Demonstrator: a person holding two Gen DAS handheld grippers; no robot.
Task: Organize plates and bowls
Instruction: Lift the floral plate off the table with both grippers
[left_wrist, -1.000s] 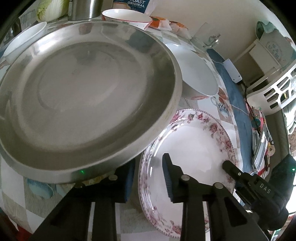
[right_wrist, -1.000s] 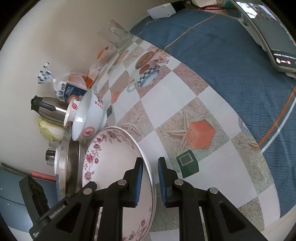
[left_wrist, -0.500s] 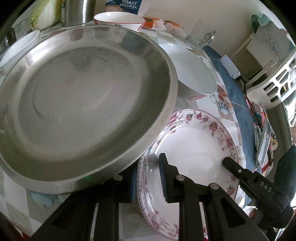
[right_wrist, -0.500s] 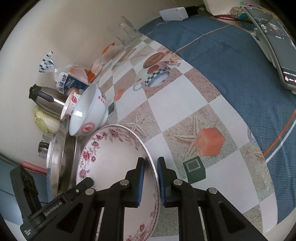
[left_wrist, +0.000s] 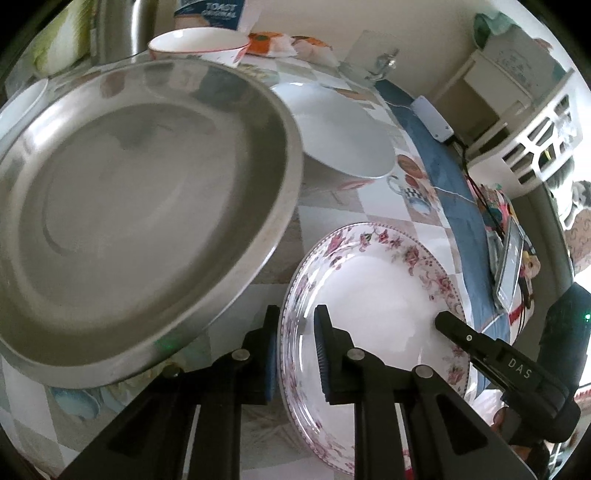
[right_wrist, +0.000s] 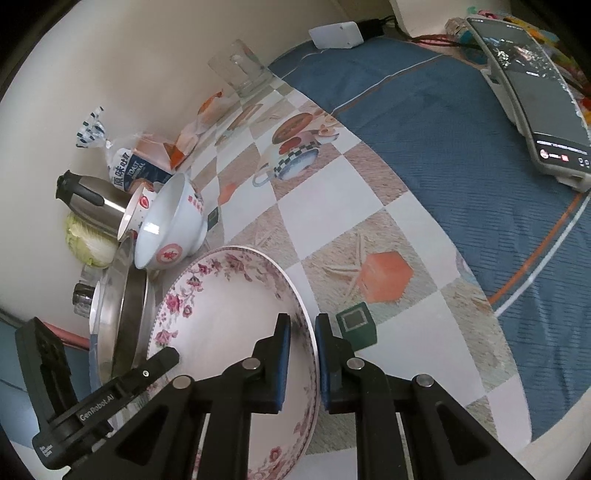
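A floral-rimmed plate (left_wrist: 376, 295) lies on the checked tablecloth, and both grippers hold it from opposite sides. My left gripper (left_wrist: 295, 339) has the plate's left rim between its jaws, which are closing on it. My right gripper (right_wrist: 303, 343) is shut on the right rim of the floral plate (right_wrist: 229, 306). A big steel plate (left_wrist: 140, 206) sits just left of it, its edge close to the floral rim. Behind stand a white bowl (left_wrist: 343, 133) with red marks and a smaller red-rimmed bowl (left_wrist: 199, 46).
Along the wall are a steel kettle (right_wrist: 92, 199), a cabbage (right_wrist: 88, 243), a toast bag (right_wrist: 129, 170) and a glass (right_wrist: 240, 70). A blue cloth (right_wrist: 443, 122) covers the right side, with a dark-screened device (right_wrist: 535, 96) on it. A white basket (left_wrist: 535, 136) stands beyond.
The left jaws have narrowed from a wide gap down onto the floral plate's left rim. The right gripper has tightened slightly on the right rim. Neither hand has travelled much.
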